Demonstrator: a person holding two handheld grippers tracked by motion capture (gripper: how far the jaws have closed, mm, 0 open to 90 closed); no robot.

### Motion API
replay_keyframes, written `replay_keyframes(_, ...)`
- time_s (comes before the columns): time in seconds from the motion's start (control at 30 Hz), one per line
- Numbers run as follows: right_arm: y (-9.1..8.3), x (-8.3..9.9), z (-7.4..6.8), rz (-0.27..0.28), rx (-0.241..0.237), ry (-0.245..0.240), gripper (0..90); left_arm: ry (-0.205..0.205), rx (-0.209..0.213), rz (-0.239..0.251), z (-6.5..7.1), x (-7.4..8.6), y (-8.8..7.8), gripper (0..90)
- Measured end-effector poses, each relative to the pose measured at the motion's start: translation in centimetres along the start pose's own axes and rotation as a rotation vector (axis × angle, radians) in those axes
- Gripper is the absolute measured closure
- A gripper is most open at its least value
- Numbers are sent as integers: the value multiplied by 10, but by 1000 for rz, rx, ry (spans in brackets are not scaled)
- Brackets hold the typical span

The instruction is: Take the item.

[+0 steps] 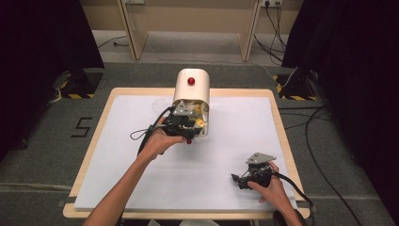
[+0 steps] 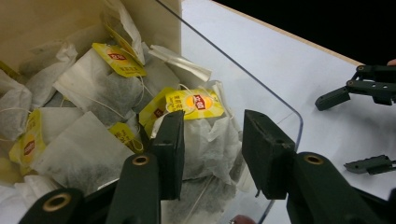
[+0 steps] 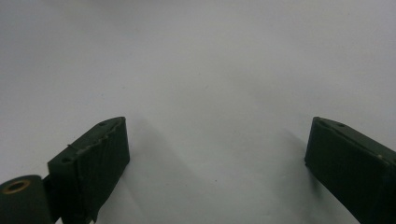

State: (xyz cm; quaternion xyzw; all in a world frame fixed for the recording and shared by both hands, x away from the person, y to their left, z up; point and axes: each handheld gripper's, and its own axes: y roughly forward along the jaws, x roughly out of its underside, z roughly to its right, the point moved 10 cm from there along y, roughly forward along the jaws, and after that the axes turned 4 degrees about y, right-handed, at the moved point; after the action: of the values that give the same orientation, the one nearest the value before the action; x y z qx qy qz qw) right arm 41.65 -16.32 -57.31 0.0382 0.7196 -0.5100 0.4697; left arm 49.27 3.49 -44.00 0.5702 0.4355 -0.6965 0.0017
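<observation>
Yellow-tagged tea bag (image 2: 205, 135) is sitting between the parted jaws of the left gripper (image 2: 210, 149), inside the clear-fronted dispenser (image 1: 192, 89). Closing there risks snagging neighbouring bags or strings. Right gripper (image 3: 215, 154) is hovering wide open over the white table (image 1: 226, 160). Deeper bags are lying hidden.

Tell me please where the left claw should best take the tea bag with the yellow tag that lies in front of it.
Probably the paper body of the tea bag, just under its yellow tag. It bulges up between the jaws of the left claw, so come straight in through the dispenser opening, clear of the clear flap.
</observation>
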Motion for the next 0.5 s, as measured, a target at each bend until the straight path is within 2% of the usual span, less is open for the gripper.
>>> replay_keyframes(0.13, 0, 0, 0, 0, 0, 0, 72, 3, 4, -14, 0, 2, 4, 625)
replay_keyframes(0.23, 0, 0, 0, 0, 0, 0, 72, 4, 1, -16, -3, 2, 4, 765)
replay_keyframes(0.33, 0, 0, 0, 0, 0, 0, 72, 18, -8, -17, -3, 3, 4, 834)
replay_keyframes(0.5, 0, 0, 0, 0, 0, 0, 71, 43, -28, -4, -2, 0, 2, 870)
